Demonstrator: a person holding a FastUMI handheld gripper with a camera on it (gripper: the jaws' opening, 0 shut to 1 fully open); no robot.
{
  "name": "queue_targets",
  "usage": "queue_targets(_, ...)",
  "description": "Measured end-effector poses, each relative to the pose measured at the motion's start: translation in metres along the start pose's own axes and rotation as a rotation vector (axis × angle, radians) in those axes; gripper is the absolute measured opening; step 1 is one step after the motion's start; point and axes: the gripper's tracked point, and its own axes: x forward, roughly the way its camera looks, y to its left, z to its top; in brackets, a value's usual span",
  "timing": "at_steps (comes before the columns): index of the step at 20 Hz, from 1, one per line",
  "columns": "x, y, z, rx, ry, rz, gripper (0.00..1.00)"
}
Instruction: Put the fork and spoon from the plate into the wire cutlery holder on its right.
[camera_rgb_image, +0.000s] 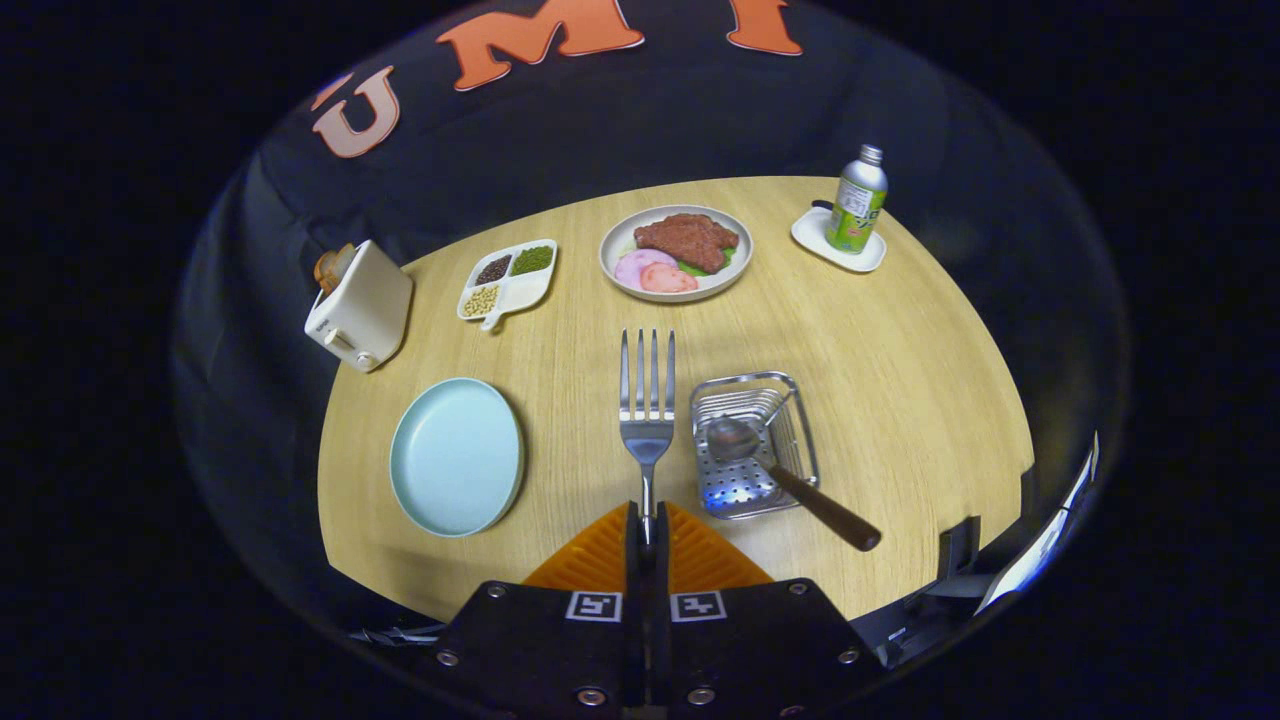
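**Mia:** What is way over on the left?

**Ben:** A white toaster (360, 308) with bread in it, at the edge of the wooden tabletop (900, 400). Next to it is a little white tray (522, 290) with beans and seeds. Closer to us is the plate (456, 456). It is round, pale blue and smooth. Nothing lies on it now.

**Mia:** Where is the fork?

**Ben:** The fork (646, 400) is in the tongs (646, 535). The two orange ridged fingers (600, 555) are closed tight on its thin handle. It is shiny metal. It points straight ahead, away from the tongs, prongs first.

**Mia:** And the wire cutlery holder?

**Ben:** The wire cutlery holder (800, 440) sits just to the right of the fork, very near. It is a shiny metal basket with thin bars and a floor full of small holes. The spoon (780, 470) is already in it. Its metal bowl is inside, and its brown handle sticks out over the rim toward us and to the right.

**Mia:** So what must happen?

**Ben:** I think the fork only needs to slide a bit to the right and go down beside the spoon. It might bump the spoon.

**Mia:** What is far back?

**Ben:** A plate of meat (676, 252), and on the right a green bottle (858, 200) on a white coaster (812, 238).
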Motion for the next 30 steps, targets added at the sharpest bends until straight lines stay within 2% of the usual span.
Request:
queue_targets(4,0.003,-0.027,-0.009,-0.013,0.038,-0.022,0.03)
queue_targets(10,0.014,-0.047,-0.011,-0.101,0.063,-0.062,0.06)
queue_targets(14,0.009,-0.045,0.008,-0.112,-0.007,-0.050,0.13)
queue_targets(18,-0.007,-0.028,0.040,-0.082,-0.155,0.013,0.17)
queue_targets(23,-0.050,-0.014,0.106,-0.094,-0.478,0.019,0.53)
queue_targets(27,-0.097,-0.003,0.152,-0.077,-0.720,0.011,0.77)
queue_targets(30,-0.130,0.008,0.177,-0.076,-0.853,0.015,0.82)
